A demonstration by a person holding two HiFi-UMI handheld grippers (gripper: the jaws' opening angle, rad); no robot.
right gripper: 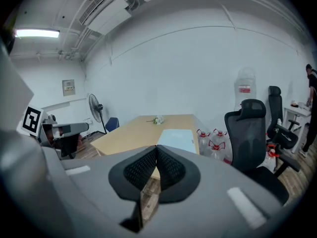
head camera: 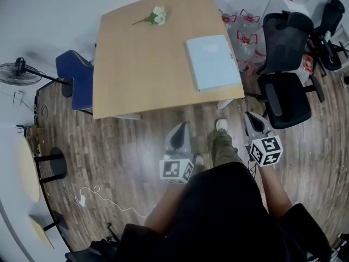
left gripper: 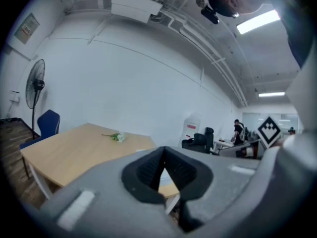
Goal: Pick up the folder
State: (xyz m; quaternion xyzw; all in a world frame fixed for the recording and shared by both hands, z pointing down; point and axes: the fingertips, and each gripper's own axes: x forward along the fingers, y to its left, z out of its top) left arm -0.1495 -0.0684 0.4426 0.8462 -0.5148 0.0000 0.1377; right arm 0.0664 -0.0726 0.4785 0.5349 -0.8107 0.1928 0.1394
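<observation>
1. Standing on the wood floor [head camera: 120, 146] just short of the table [head camera: 142, 70], the person holds both tools low in front of the body, with one shoe [head camera: 221, 124] between them.
2. Left gripper [head camera: 182, 126]: its jaws are pressed together with nothing in them, and the tips point toward the table's near edge.
3. Right gripper [head camera: 248, 114]: its jaws are likewise closed and empty, and the tips are near the table's near right corner.
4. The folder [head camera: 212, 62], pale blue, lies flat on the table's right side by that corner, apart from both grippers.
5. A flower sprig [head camera: 156, 16] lies near the far edge. Black office chairs [head camera: 284, 64] and water bottles [head camera: 246, 37] stand to the table's right, a blue chair [head camera: 79, 78] and a fan [head camera: 16, 72] to its left.
</observation>
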